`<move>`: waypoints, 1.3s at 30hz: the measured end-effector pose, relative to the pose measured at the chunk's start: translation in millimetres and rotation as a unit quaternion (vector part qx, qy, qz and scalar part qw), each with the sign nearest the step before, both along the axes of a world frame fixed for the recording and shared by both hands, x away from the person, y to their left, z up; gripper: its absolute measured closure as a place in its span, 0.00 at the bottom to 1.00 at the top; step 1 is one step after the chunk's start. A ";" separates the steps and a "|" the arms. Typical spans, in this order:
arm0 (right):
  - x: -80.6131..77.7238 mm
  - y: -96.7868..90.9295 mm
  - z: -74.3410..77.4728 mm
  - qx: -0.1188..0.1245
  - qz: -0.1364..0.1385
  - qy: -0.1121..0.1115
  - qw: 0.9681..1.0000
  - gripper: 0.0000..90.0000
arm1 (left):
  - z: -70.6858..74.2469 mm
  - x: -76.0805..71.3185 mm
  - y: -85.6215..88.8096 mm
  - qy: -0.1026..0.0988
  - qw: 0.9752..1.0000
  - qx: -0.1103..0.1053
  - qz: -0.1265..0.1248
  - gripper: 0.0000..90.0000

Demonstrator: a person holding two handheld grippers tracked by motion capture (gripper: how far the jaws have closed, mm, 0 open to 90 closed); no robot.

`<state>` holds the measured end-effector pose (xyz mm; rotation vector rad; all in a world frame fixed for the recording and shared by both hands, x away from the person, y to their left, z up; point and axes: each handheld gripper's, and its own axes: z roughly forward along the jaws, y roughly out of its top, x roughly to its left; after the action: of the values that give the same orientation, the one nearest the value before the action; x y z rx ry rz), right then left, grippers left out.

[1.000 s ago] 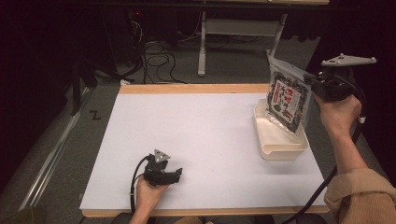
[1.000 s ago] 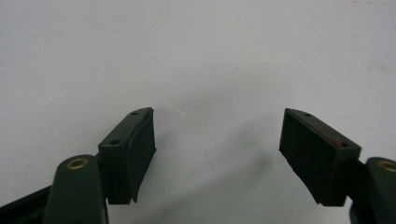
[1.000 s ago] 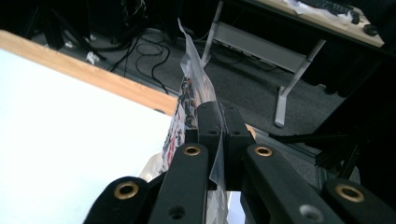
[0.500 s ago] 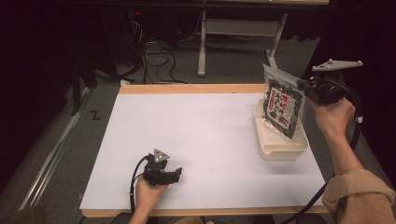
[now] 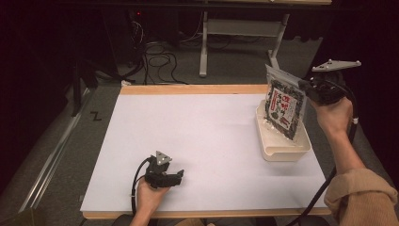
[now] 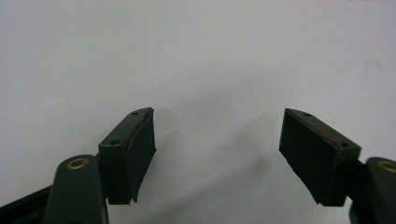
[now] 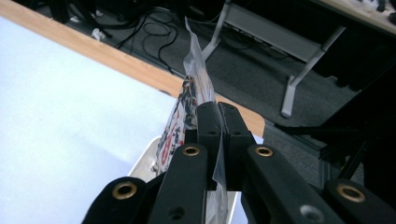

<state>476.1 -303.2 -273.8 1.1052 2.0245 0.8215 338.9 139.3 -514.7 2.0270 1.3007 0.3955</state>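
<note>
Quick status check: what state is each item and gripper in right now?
Packet: clamped by its edge, held upright above the tray.
Tray: on the table, open side up; contents not visible.
Right gripper: shut on the packet.
Left gripper: open, nothing between its jaws, low over the white table.

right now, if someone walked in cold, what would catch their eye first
First the snack packet, black and white with red print, held upright above the cream tray at the table's right edge; the right gripper has its jaws shut on the packet's edge. Then the wide bare white table, with the left gripper resting near its front edge, jaws apart and nothing between them.
</note>
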 end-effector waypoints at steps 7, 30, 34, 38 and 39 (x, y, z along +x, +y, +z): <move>-4.4 0.0 2.7 0.009 0.020 0.001 1.000 1.00 | 0.2 -0.7 -1.1 -0.002 1.000 0.005 0.000 0.30; 9.3 19.2 -2.8 -0.044 0.000 -0.029 0.999 1.00 | 0.8 -3.5 -5.5 -0.006 1.000 0.015 -0.011 0.31; 5.9 13.1 -9.9 -0.028 0.012 -0.012 0.999 1.00 | 1.0 -4.7 -5.2 -0.008 1.000 0.016 -0.010 0.31; -1.5 0.7 -10.3 -0.021 0.008 0.002 1.000 1.00 | 0.9 -4.9 -3.8 -0.009 1.000 0.015 -0.005 0.31; -1.5 0.7 -10.3 -0.021 0.008 0.002 1.000 1.00 | 0.9 -4.9 -3.8 -0.009 1.000 0.015 -0.005 0.31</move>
<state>474.6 -302.6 -284.2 1.0708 2.0473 0.7819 333.9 135.5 -513.8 2.0500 1.2800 0.4311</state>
